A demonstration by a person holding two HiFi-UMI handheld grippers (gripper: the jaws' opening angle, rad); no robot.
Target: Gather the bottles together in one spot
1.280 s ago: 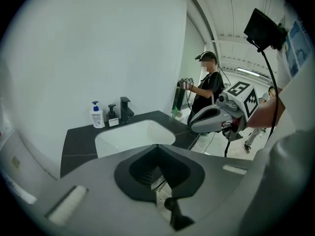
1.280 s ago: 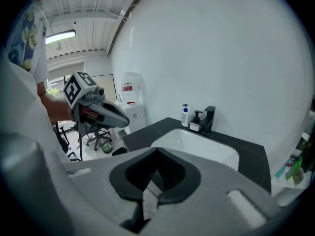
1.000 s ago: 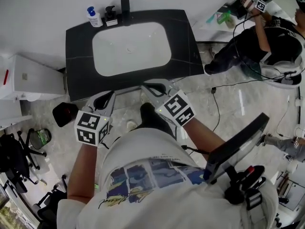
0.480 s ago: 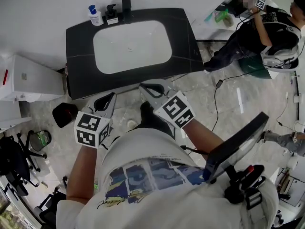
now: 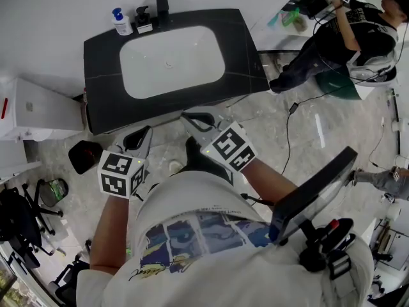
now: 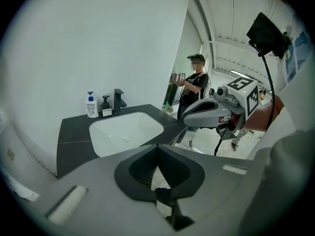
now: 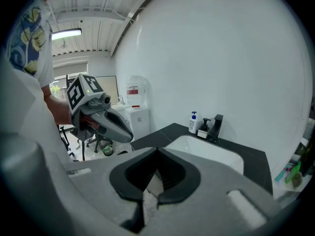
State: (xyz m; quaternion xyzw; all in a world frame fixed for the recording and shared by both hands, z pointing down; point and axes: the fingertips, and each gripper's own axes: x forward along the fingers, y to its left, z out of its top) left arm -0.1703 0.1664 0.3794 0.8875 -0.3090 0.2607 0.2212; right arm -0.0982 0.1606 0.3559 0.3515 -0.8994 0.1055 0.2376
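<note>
A white pump bottle with a blue cap (image 5: 119, 22) stands at the back left corner of the black sink counter (image 5: 102, 101). Right beside it is a black pump dispenser with a white label (image 5: 142, 19), then the black faucet (image 5: 162, 5). Both bottles also show in the left gripper view, bottle (image 6: 91, 105) and dispenser (image 6: 106, 107), and in the right gripper view, bottle (image 7: 193, 123) and dispenser (image 7: 204, 128). My left gripper (image 5: 142, 136) and right gripper (image 5: 192, 119) hover side by side at the counter's front edge, short of it. Both are shut and hold nothing.
The white basin (image 5: 171, 59) fills the counter's middle. A white cabinet (image 5: 32, 107) stands to the left, with a black object (image 5: 83, 155) on the floor beside it. Another person (image 5: 358, 37) works at the upper right, near green items (image 5: 294, 19). Cables (image 5: 291, 107) cross the floor.
My right gripper has edged slightly toward the counter. The left gripper has stayed about where it was. Both stay shut.
</note>
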